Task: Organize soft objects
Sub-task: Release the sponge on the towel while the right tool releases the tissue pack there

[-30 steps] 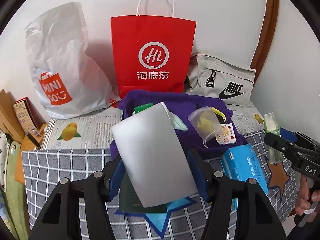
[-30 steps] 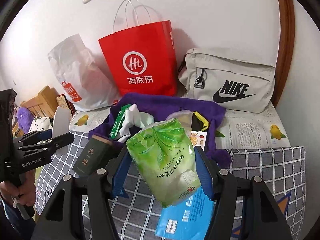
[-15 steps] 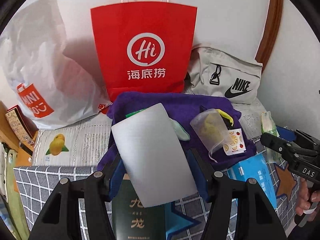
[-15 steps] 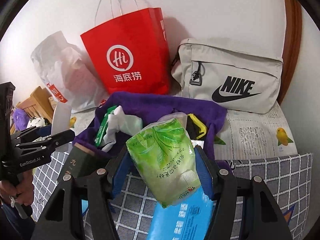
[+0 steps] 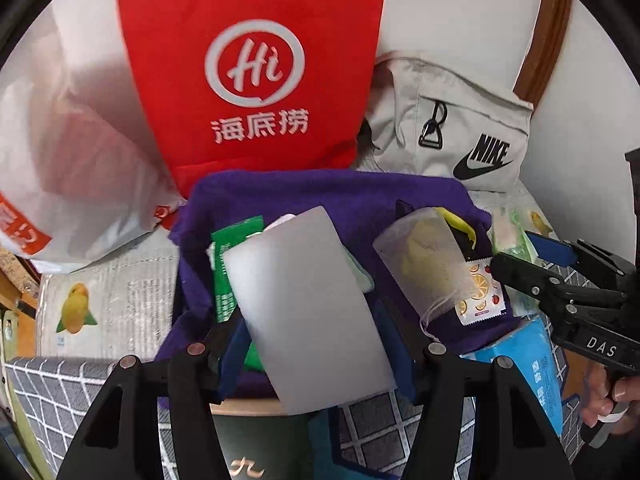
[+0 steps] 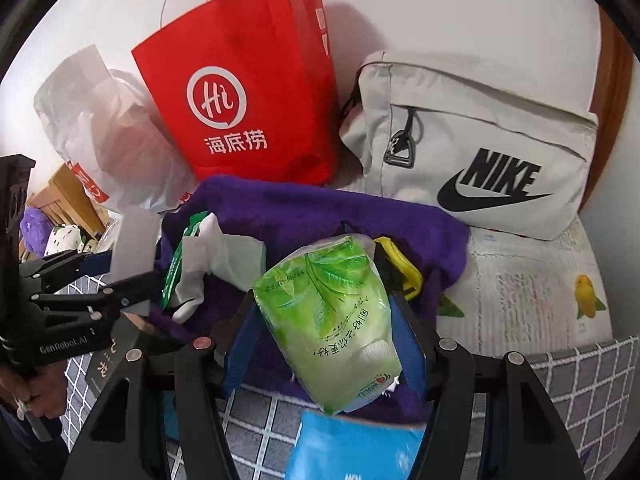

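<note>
left gripper: clamped on grey pad, which hides the purple cloth behind it
right gripper: grasping green tissue pack
dark box: cut off below

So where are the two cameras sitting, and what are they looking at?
Left wrist: on the left hand-held gripper, looking down its fingers at the grey pouch it holds; the right hand-held gripper and a hand show.
Right wrist: on the right hand-held gripper, looking at its green packet; the left one shows.
Shared: red bag, Nike bag, purple cloth.
</note>
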Motion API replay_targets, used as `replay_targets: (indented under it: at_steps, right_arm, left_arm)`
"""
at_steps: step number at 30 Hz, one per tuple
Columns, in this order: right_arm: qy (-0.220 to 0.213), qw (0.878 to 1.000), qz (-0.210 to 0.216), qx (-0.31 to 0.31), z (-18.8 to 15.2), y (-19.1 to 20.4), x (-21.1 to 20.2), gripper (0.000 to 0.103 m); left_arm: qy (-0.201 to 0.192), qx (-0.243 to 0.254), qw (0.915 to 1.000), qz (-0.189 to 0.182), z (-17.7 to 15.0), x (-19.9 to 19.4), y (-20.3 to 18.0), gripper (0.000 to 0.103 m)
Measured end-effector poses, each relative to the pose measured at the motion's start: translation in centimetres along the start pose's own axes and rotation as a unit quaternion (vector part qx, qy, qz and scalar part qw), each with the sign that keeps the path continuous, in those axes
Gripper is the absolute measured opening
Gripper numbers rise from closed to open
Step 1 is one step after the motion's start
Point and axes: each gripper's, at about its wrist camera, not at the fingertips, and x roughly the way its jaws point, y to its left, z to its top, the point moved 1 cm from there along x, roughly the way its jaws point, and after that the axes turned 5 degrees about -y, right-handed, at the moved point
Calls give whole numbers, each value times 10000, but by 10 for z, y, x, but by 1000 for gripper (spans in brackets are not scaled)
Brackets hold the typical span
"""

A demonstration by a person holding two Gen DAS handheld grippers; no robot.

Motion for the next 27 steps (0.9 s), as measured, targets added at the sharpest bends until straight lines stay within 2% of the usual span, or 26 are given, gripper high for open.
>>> replay_targets:
  at_steps: [12, 19, 21, 22, 24, 27]
  right_arm:
    - [519, 9986, -99, -94, -2, -14, 50, 63]
    - [656, 9978, -55, 8, -8, -26, 59, 65]
    - [666, 9977, -77, -58, -7, -25, 59, 69]
    - [669, 9976, -103, -111, -6, -24, 59, 71]
    - [647, 9975, -187, -208, -6, -21, 58, 81]
    - [515, 9983, -181, -187, -3, -20, 53, 87]
  left_arm:
    - [463, 343, 9983, -92, 8, 52, -24, 60]
    - [553, 265, 9980, -146, 8, 66, -26, 62]
    - [476, 309, 9982, -169, 9, 64, -26, 67]
    - [442, 326, 9984, -165, 9, 63, -26, 73]
    - [375, 354, 9985, -183, 10, 59, -26, 79]
    - [339, 332, 9987, -200, 11, 51, -25, 80]
